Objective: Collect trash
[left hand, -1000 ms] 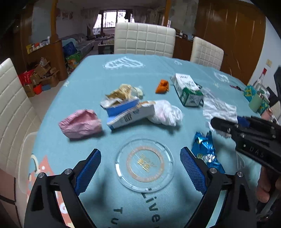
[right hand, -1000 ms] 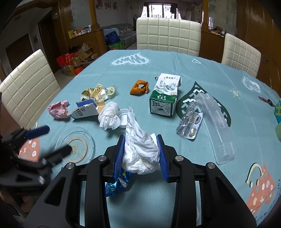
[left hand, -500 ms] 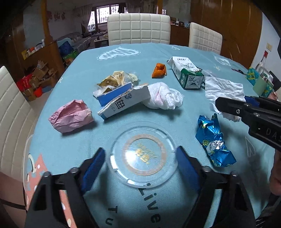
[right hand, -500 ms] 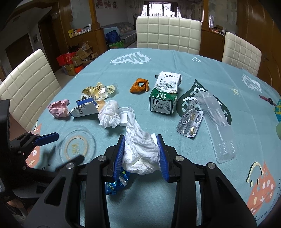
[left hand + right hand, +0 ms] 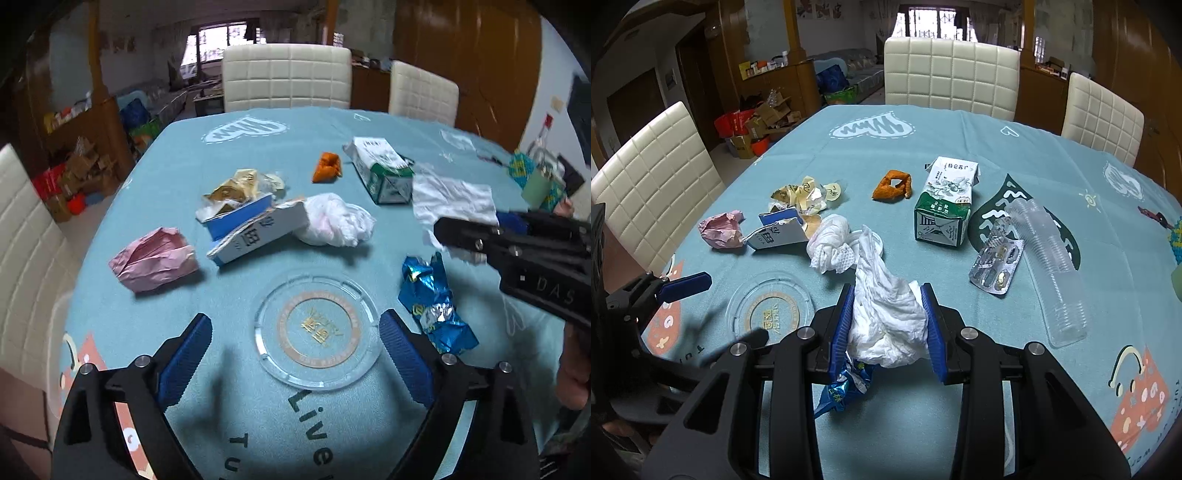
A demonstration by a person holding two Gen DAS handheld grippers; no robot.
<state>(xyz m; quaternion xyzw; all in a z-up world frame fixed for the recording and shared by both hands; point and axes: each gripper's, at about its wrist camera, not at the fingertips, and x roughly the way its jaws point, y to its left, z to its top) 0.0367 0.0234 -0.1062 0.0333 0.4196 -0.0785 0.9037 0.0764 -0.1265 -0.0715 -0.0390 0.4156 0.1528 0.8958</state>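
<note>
Right gripper (image 5: 888,325) clamped on white tissue (image 5: 886,325); left gripper (image 5: 295,354) just reopened wide, empty, straddling clear lid (image 5: 317,328). Next: closing on lid, blue wrapper (image 5: 432,306) at three o'clock.

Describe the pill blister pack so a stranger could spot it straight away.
On the teal tablecloth, find the green and white carton lying near the middle. Between it and the stack of clear plastic cups lies the blister pack. It is the only flat, silvery foil sheet there, with small pill pockets.
</note>
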